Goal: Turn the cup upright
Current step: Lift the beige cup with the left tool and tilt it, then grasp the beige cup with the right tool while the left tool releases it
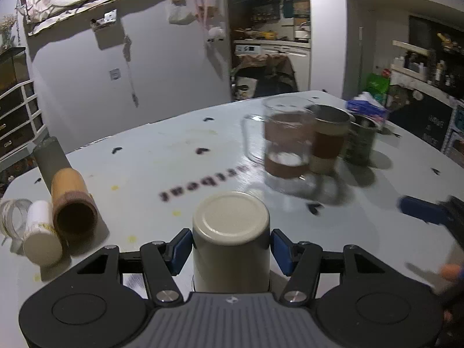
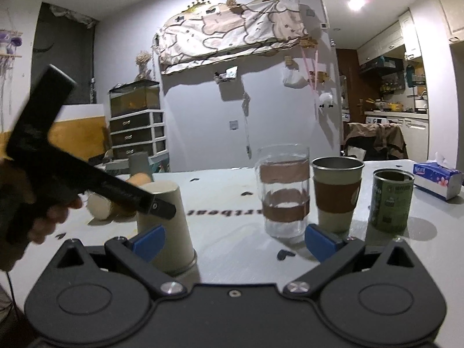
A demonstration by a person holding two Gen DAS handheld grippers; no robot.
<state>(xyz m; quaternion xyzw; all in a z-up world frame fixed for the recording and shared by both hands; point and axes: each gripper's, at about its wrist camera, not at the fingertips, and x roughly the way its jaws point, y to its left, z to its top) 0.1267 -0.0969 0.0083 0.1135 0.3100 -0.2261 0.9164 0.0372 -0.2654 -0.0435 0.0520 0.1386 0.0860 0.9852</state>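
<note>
A beige cup (image 1: 231, 240) stands upside down on the white table (image 1: 179, 174), its flat base up. My left gripper (image 1: 231, 246) has its blue pads on both sides of the cup, closed against its walls. In the right wrist view the same cup (image 2: 165, 226) stands on its rim at the left, with the left gripper's black body reaching over it. My right gripper (image 2: 235, 242) is open and empty, low over the table, to the right of the cup.
A glass mug (image 2: 282, 191), a sleeved steel cup (image 2: 336, 191) and a green tin (image 2: 391, 200) stand upright in a row. A tissue box (image 2: 438, 179) is at far right. Two cups (image 1: 72, 203) lie on their sides at the left, beside a grey cylinder (image 1: 49, 159).
</note>
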